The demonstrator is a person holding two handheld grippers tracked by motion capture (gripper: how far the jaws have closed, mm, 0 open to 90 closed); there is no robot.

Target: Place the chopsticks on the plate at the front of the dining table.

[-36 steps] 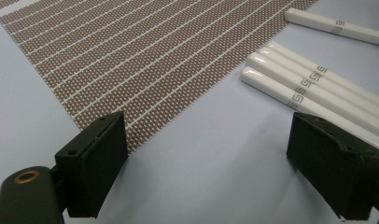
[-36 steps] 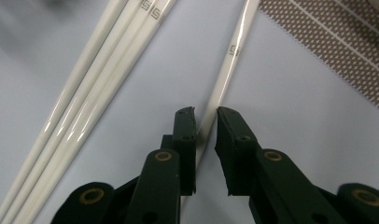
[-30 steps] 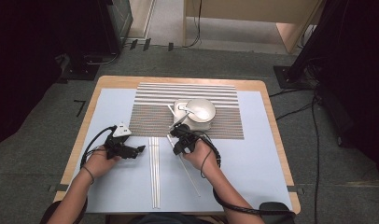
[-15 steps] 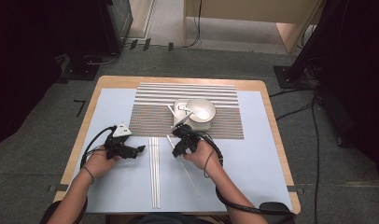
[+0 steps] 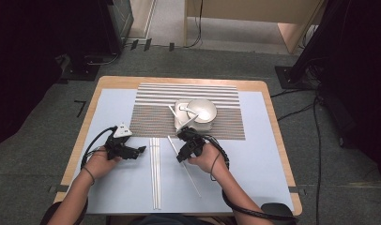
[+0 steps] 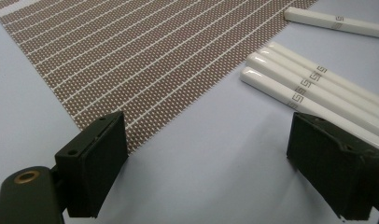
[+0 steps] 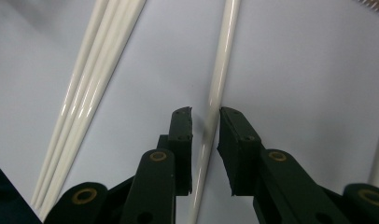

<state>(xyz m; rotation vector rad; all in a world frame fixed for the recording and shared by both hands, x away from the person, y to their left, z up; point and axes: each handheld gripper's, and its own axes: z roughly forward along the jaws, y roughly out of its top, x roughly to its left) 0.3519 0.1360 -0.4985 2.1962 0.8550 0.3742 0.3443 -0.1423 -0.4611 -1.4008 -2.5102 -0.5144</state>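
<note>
A single white chopstick (image 5: pixel 191 180) (image 7: pixel 222 60) lies slantwise on the blue mat (image 5: pixel 254 159). My right gripper (image 5: pixel 180 158) (image 7: pixel 205 112) hovers low over its far half, one jaw on each side of it. The jaws have just been closing, and a thin gap remains on both sides, so the pads do not press it. Three more white chopsticks (image 5: pixel 155 178) (image 6: pixel 313 88) (image 7: pixel 92 70) lie side by side to the left. My left gripper (image 5: pixel 140 151) (image 6: pixel 211 154) rests left of them, wide open, with only bare mat between its jaws.
A brown striped placemat (image 5: pixel 151 117) (image 6: pixel 155 56) covers the far middle of the table. On it stand a white bowl (image 5: pixel 201 110) and a white dish (image 5: pixel 180 112) with a spoon. The table's wooden edge (image 5: pixel 76 154) borders the blue mat.
The right gripper has shifted slightly around the single chopstick. The left hand and the three chopsticks have not moved.
</note>
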